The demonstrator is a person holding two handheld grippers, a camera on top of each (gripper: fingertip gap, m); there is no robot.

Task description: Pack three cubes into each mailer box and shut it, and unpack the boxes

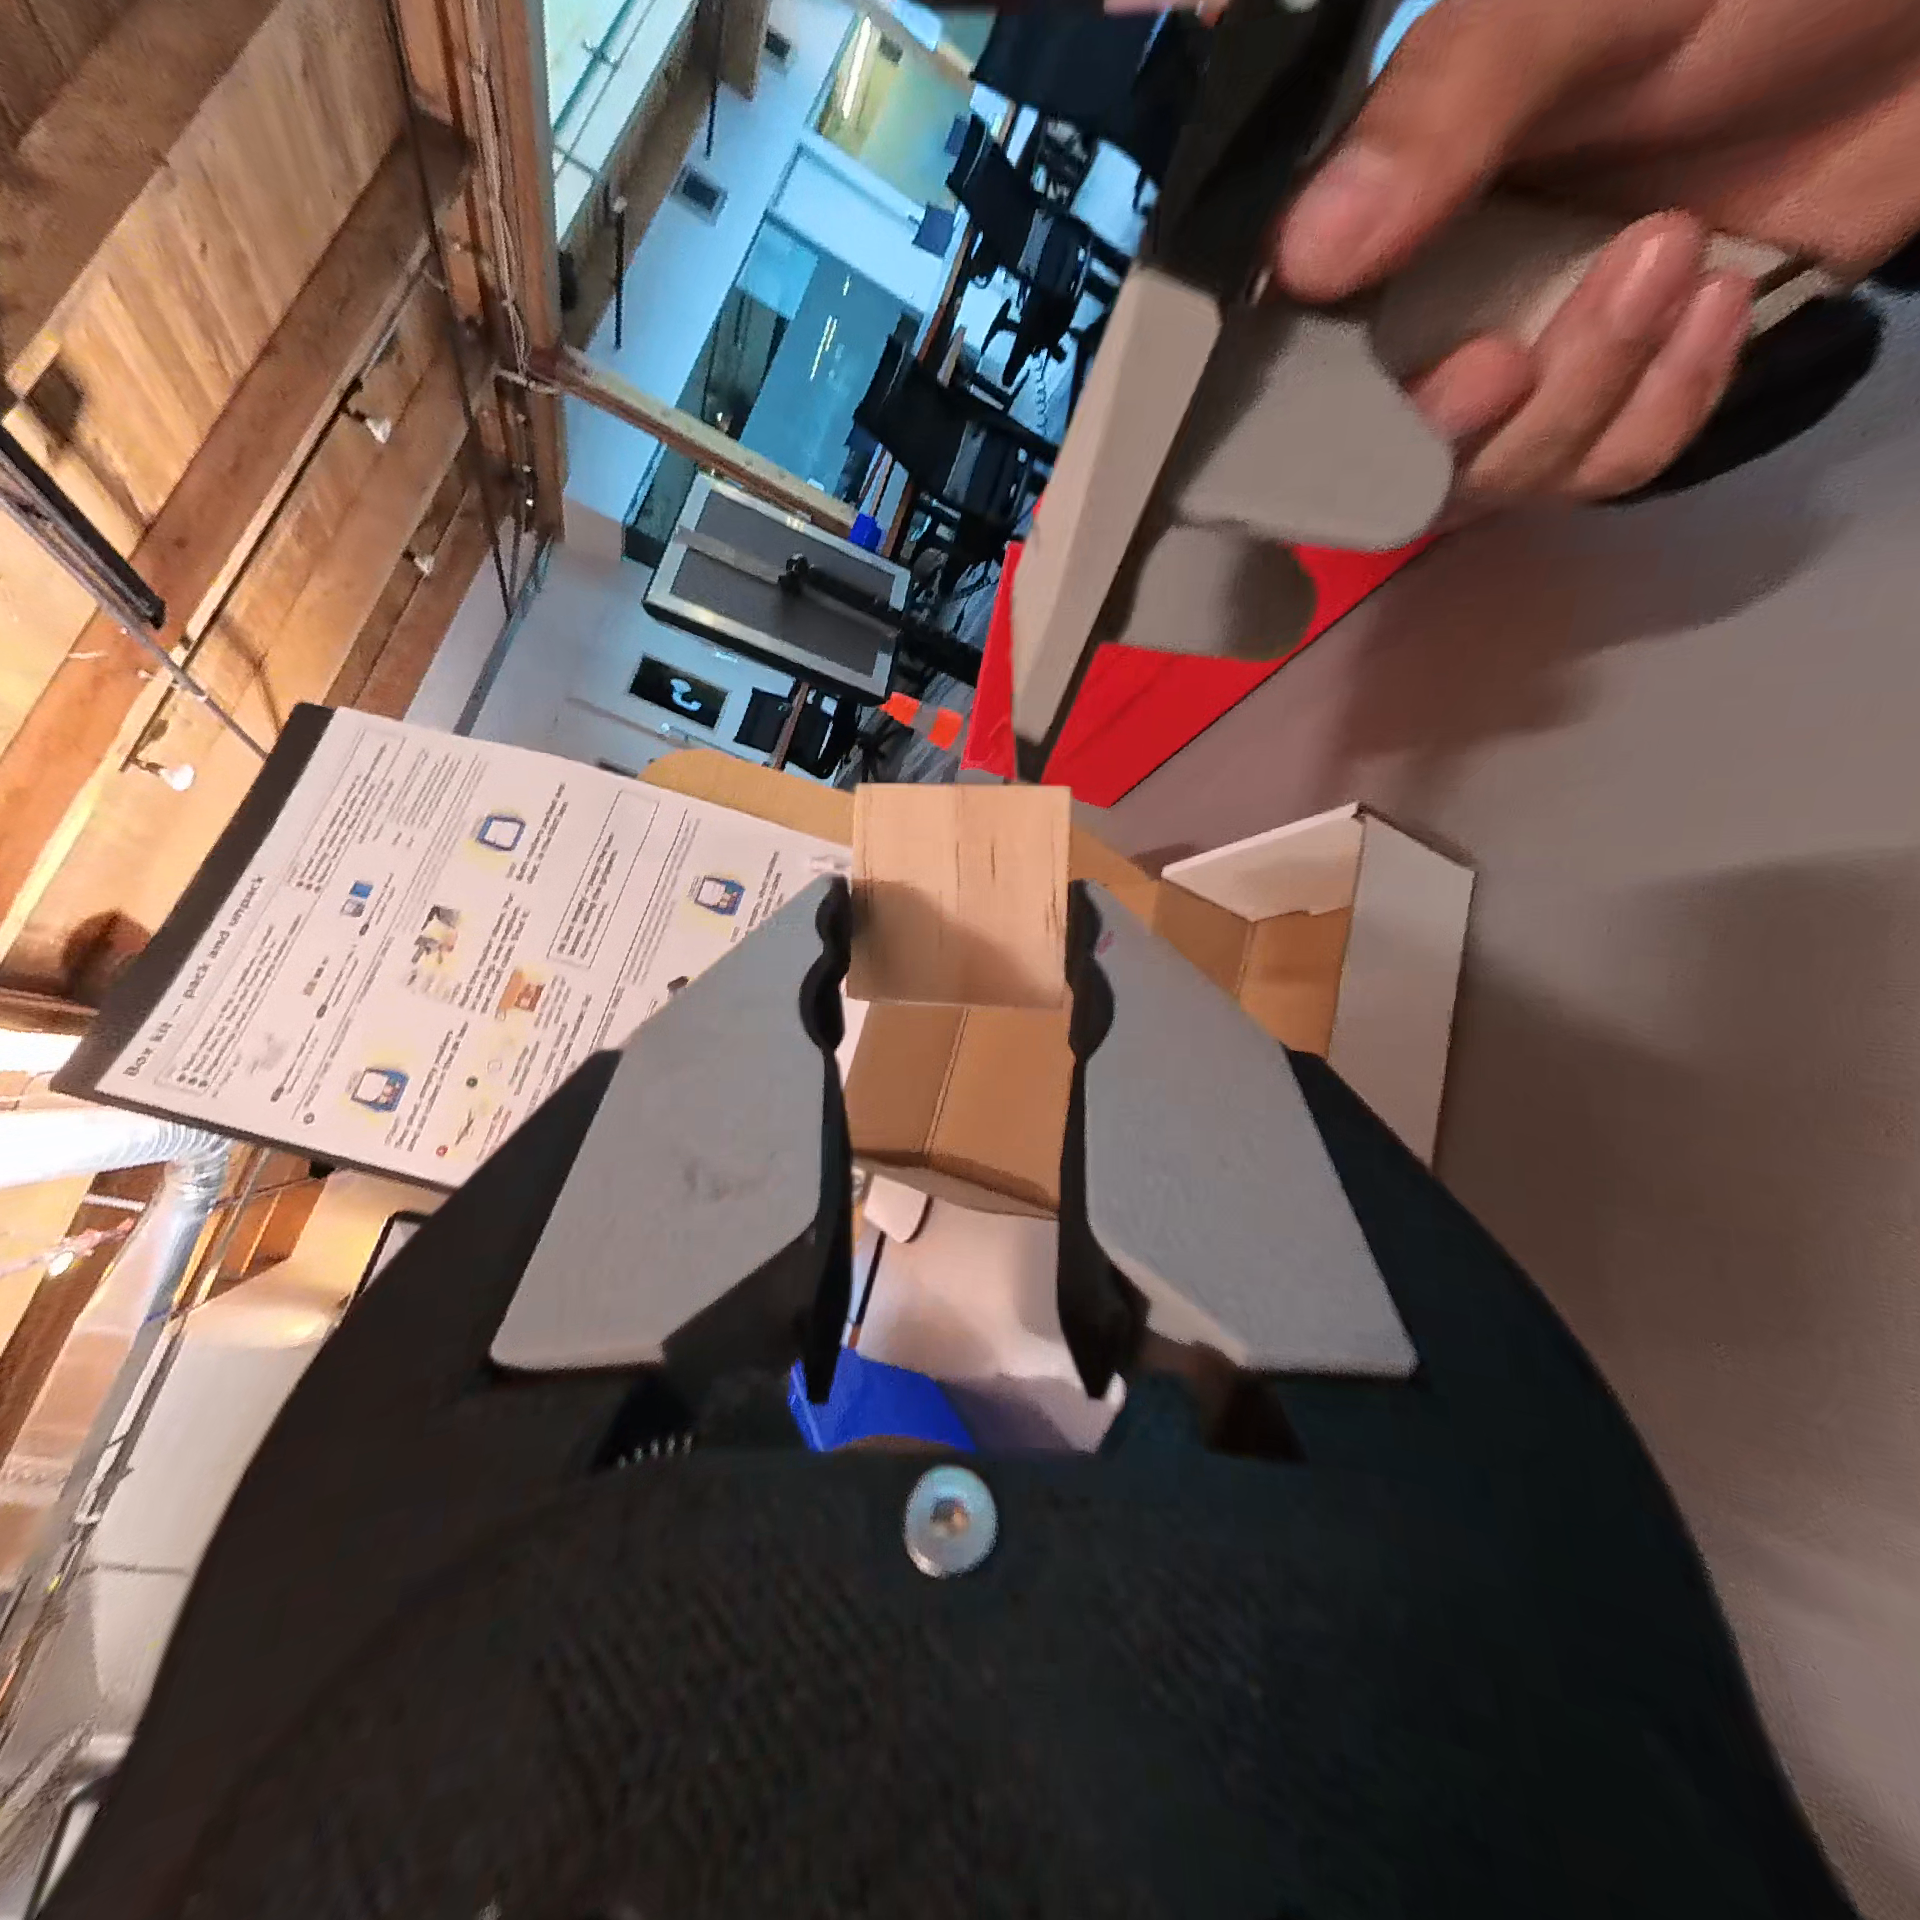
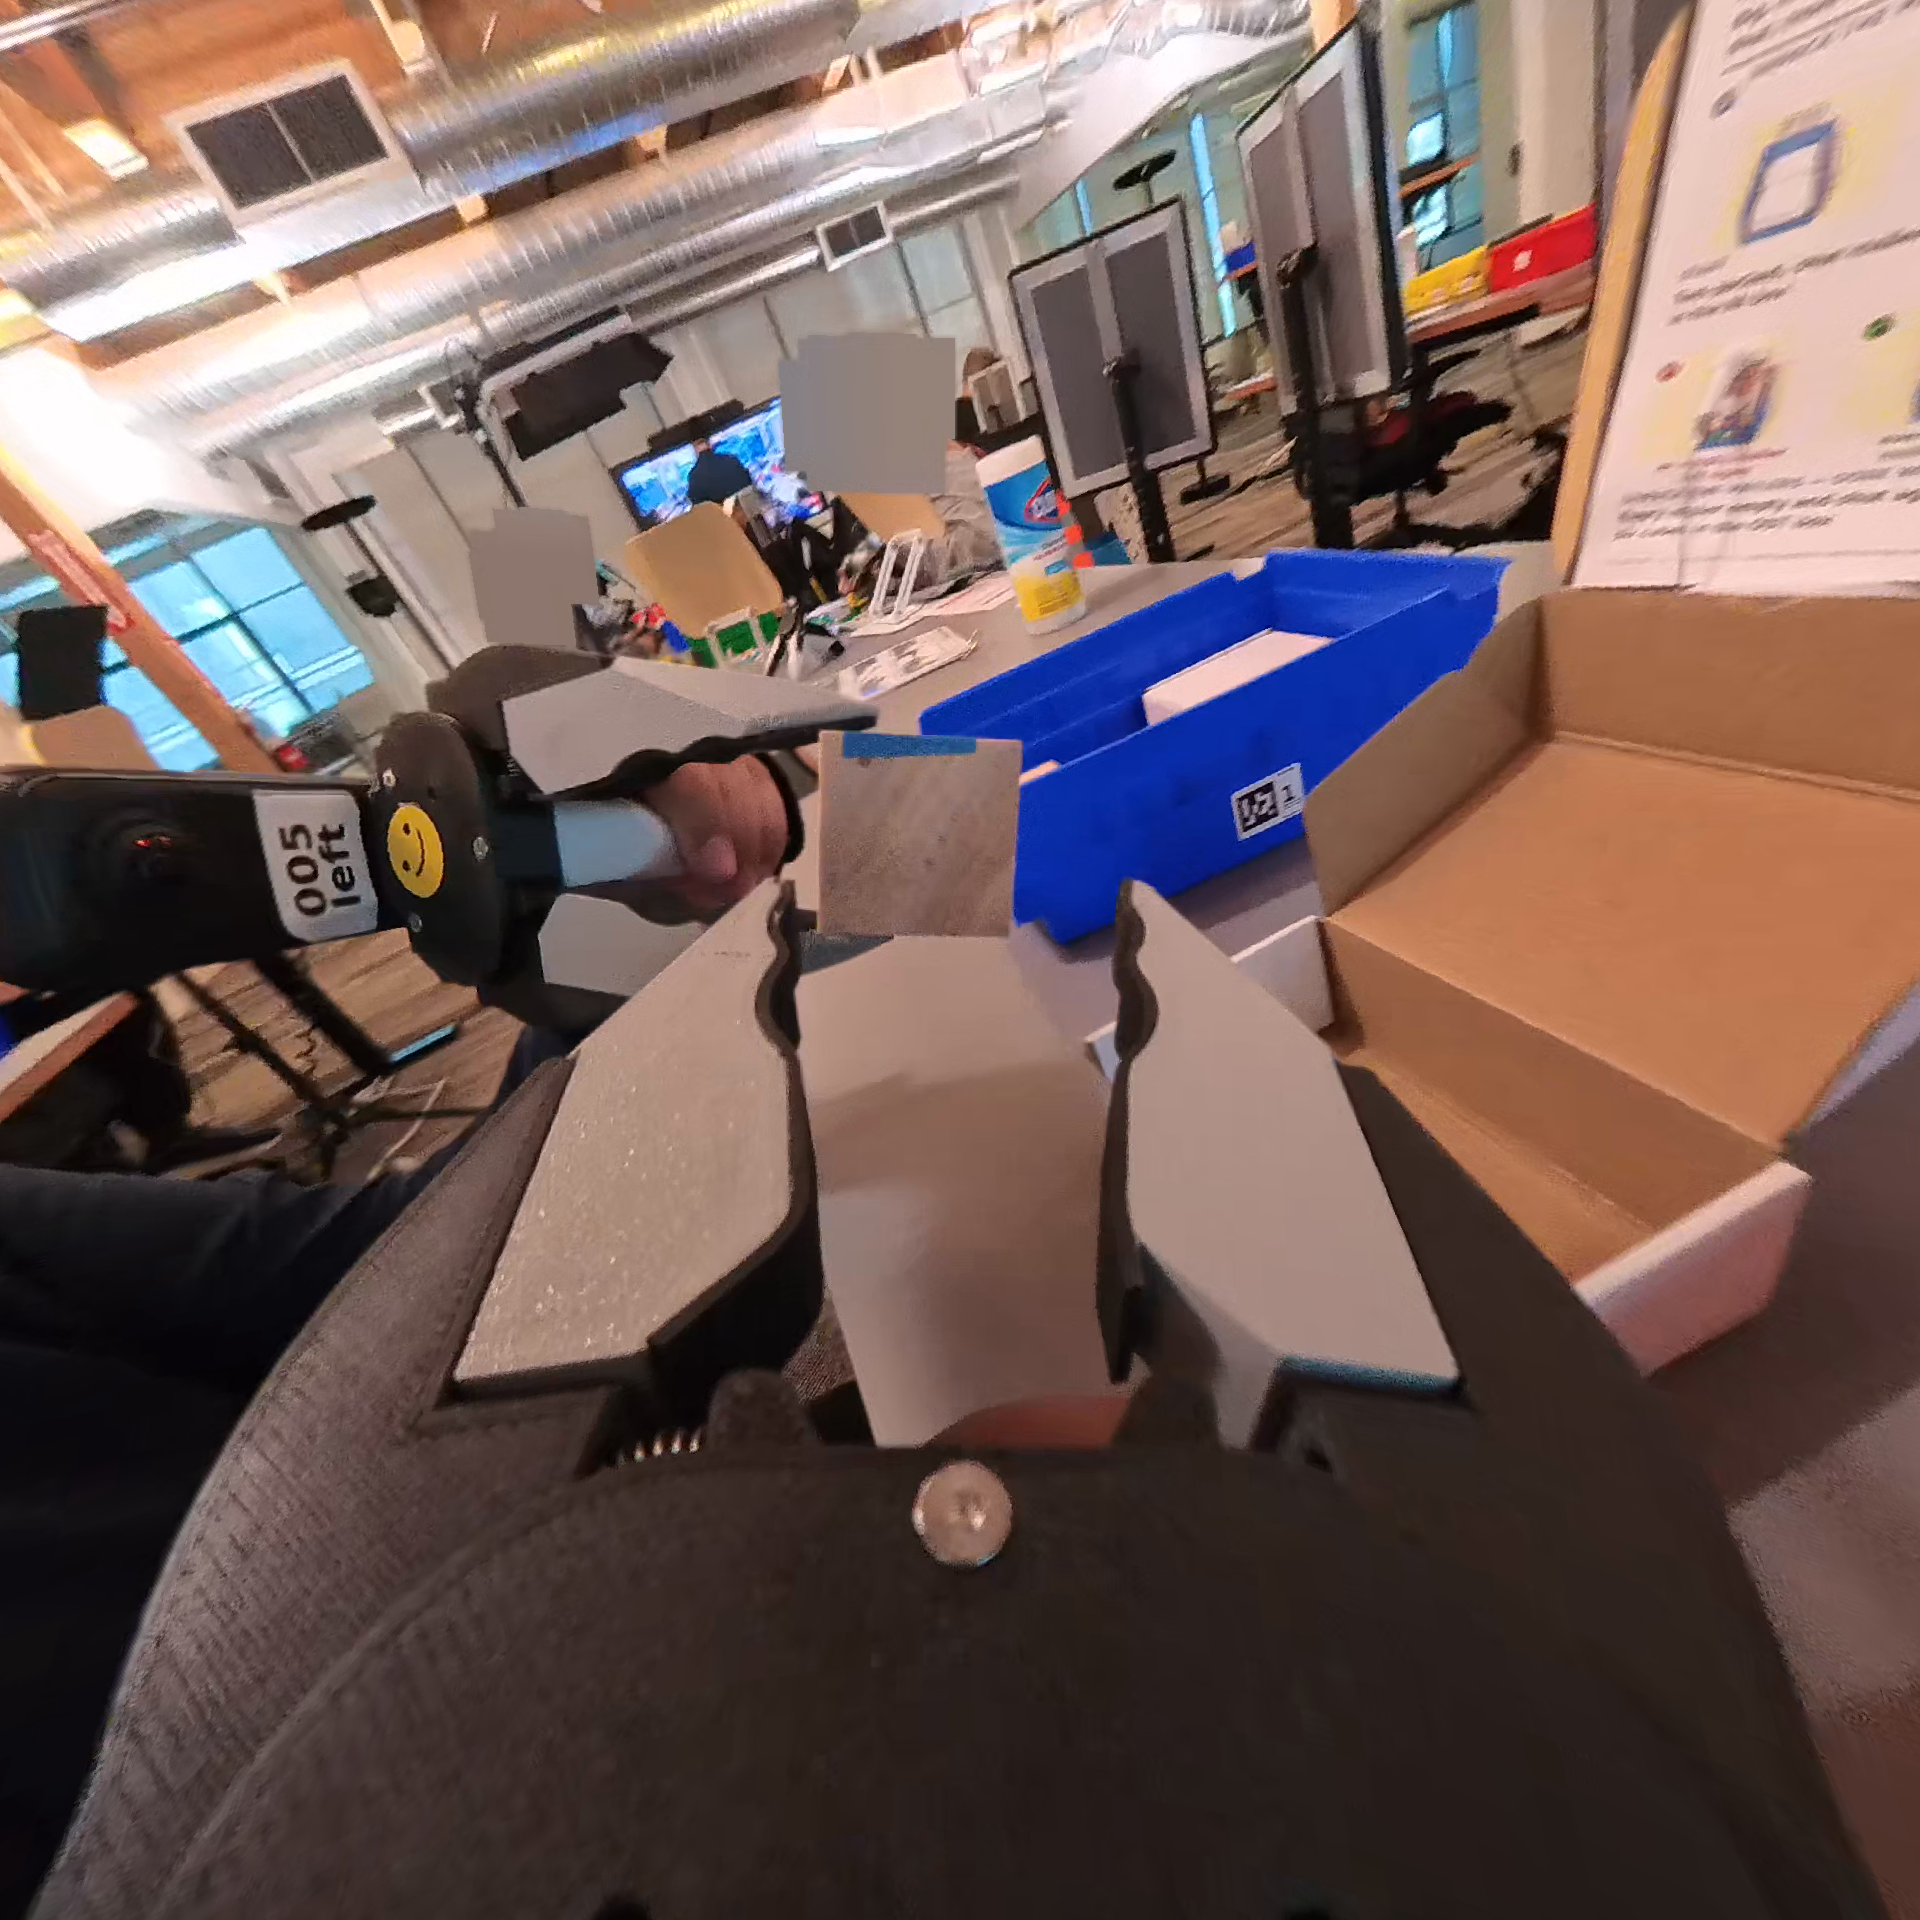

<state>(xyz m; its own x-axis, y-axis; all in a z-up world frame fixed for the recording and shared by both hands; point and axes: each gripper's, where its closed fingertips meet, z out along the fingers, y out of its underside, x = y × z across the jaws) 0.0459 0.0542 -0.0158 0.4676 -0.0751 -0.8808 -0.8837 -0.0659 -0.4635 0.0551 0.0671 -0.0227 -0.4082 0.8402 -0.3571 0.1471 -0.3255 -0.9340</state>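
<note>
Above the open mailer box, wooden cube clamped in left hand-held gripper, right hand-held gripper released

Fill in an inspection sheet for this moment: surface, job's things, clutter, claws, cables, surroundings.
Surface: grey table, bare where it shows.
Job's things: wooden cube held in the air; open mailer box, no cubes seen inside; blue bin holding a white box; red bin.
Clutter: wipes canister; instruction sheet propped behind the mailer box.
Claws: left claw shut on the wooden cube; right claw open, empty, held by a hand.
Cables: nothing seen on the table.
Surroundings: open workshop, ceiling ducts, panels on stands, screen.
</note>
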